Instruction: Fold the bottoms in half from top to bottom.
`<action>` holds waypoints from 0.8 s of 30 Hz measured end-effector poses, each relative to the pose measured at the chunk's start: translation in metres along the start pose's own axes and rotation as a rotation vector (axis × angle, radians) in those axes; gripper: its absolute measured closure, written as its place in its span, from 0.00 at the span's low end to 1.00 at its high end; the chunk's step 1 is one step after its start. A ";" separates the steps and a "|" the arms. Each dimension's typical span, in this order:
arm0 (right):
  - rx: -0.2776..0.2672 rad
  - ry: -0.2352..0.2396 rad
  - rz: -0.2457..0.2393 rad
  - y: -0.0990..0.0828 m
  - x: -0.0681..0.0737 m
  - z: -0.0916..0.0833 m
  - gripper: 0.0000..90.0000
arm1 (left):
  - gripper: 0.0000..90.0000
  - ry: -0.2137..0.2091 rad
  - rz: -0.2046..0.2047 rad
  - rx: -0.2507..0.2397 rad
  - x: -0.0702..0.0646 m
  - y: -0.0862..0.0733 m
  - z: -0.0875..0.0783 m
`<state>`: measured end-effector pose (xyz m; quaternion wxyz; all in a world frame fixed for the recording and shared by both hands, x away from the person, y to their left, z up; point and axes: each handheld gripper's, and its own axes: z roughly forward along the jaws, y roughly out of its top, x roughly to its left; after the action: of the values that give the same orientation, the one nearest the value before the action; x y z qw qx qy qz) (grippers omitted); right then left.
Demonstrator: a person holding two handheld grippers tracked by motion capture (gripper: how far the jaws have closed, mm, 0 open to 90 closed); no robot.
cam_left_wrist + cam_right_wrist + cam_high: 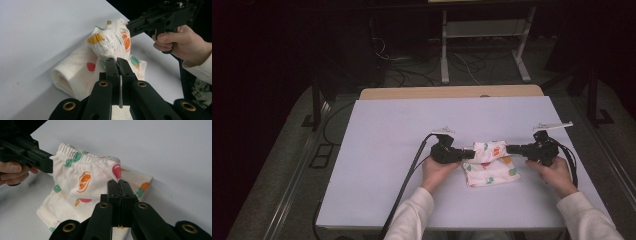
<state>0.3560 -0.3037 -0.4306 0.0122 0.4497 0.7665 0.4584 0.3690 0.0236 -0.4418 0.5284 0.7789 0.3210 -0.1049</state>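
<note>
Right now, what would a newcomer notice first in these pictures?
First, the small white garment printed with bright fruit, lying near the front middle of the pale table. The left gripper and the right gripper are each shut on an end of its gathered top edge and lift that edge, while the folded lower part rests on the table.
</note>
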 end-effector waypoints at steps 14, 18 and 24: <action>0.019 -0.010 0.015 -0.011 0.002 -0.002 0.97 | 0.97 0.019 0.043 0.033 -0.004 -0.011 0.008; 0.030 -0.008 0.017 -0.012 0.004 -0.002 0.97 | 0.97 0.021 0.041 0.036 -0.004 -0.013 0.009; 0.066 -0.003 0.056 -0.014 0.004 -0.001 0.75 | 0.97 0.020 0.049 0.042 -0.004 -0.015 0.009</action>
<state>0.3440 -0.3043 -0.4386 -0.0140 0.4718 0.7683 0.4324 0.3586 0.0171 -0.4548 0.5109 0.7986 0.3048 -0.0906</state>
